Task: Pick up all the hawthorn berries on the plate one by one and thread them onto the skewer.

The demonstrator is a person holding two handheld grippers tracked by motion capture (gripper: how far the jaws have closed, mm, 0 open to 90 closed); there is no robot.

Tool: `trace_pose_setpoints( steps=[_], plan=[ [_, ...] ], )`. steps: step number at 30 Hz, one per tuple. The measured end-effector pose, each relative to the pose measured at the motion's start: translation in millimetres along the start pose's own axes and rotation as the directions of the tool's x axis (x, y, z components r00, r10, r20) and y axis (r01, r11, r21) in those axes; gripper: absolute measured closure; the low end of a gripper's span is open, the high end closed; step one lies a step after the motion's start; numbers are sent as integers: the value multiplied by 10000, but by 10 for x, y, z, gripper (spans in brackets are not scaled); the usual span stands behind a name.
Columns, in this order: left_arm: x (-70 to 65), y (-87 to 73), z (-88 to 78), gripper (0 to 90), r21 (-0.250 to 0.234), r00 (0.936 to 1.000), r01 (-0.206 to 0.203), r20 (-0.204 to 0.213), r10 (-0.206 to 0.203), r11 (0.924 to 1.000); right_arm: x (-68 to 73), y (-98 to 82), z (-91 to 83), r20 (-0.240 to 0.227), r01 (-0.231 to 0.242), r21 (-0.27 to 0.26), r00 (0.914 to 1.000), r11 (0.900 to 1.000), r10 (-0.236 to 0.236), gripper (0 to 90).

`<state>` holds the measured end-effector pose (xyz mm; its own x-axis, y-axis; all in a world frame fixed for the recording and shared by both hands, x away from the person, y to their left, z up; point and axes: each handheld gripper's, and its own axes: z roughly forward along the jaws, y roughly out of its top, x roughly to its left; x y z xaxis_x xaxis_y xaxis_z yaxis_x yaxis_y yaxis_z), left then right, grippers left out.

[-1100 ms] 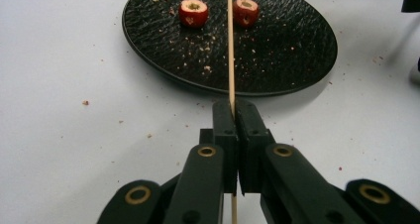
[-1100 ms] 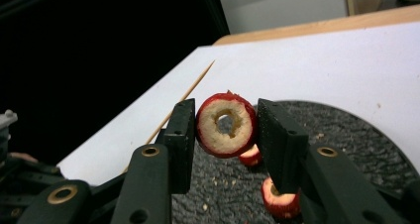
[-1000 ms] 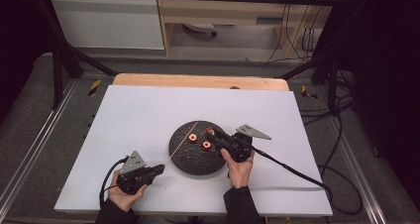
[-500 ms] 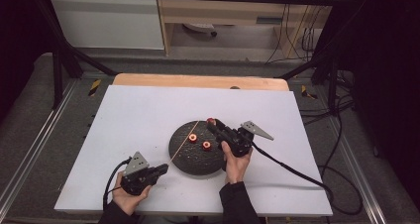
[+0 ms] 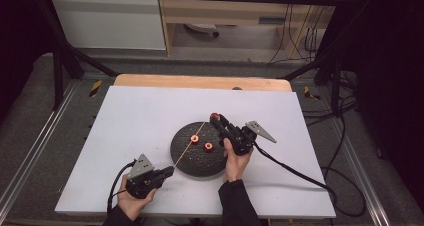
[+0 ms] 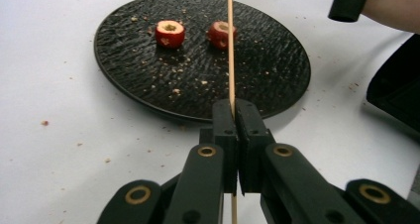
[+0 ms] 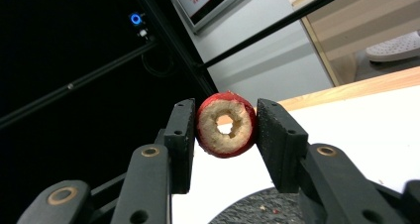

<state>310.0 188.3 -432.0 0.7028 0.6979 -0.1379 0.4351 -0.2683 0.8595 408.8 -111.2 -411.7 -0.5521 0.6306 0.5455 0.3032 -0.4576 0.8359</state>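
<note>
The right claw (image 7: 225, 130) grips a cored red fruit ring (image 7: 226, 123) between its two jaws, the pale cut face and its centre hole turned toward the camera in the right gripper view. In the high view this claw (image 5: 216, 119) sits just right of frame centre, raised over the upper right rim of the plate (image 5: 190, 161), with the ring (image 5: 215, 117) at its tip. The right hand (image 5: 236, 161) holds it from below, and a cable (image 5: 295, 171) trails off toward the lower right.

The left claw (image 6: 236, 115) is clenched on a thin wooden skewer (image 6: 230, 45), which rises straight up the middle of the left gripper view and crosses the plate (image 6: 148, 80). In the high view this claw (image 5: 167, 172) lies at lower left of centre, in the left hand (image 5: 132, 203), and the skewer (image 5: 187, 146) slants up and right from it across the plate.

Two more rings lie on the dark, round, textured plate: one (image 6: 170, 33) at upper left of the left gripper view, the other (image 6: 218, 33) just beside the skewer. Crumbs are scattered over the plate and the white table (image 5: 140, 116). The plate sits at lower centre of the table in the high view.
</note>
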Motion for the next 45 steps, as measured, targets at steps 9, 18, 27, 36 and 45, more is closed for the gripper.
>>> trace_pose_setpoints(
  steps=[9,18,27,36,45],
  plan=[
    [-67,7,18,879,-9,9999,-20,159,20,10000,10,-19,0,-178,-318,-323,9994,9990,312,609],
    [-98,6,34,879,-32,9998,-1,203,2,10000,6,-58,13,-266,-647,-450,9976,9969,635,610],
    [-115,9,42,879,-119,9999,72,156,-70,9999,10,-68,10,-322,-714,-493,9970,9962,698,610],
    [-153,30,75,879,-251,9995,297,126,-294,9992,15,-103,16,-352,-845,-520,9959,9951,828,611],
    [-286,81,139,880,-496,9968,725,-296,-740,9961,13,-159,25,-369,-957,-623,9949,9935,935,612]
  ],
)
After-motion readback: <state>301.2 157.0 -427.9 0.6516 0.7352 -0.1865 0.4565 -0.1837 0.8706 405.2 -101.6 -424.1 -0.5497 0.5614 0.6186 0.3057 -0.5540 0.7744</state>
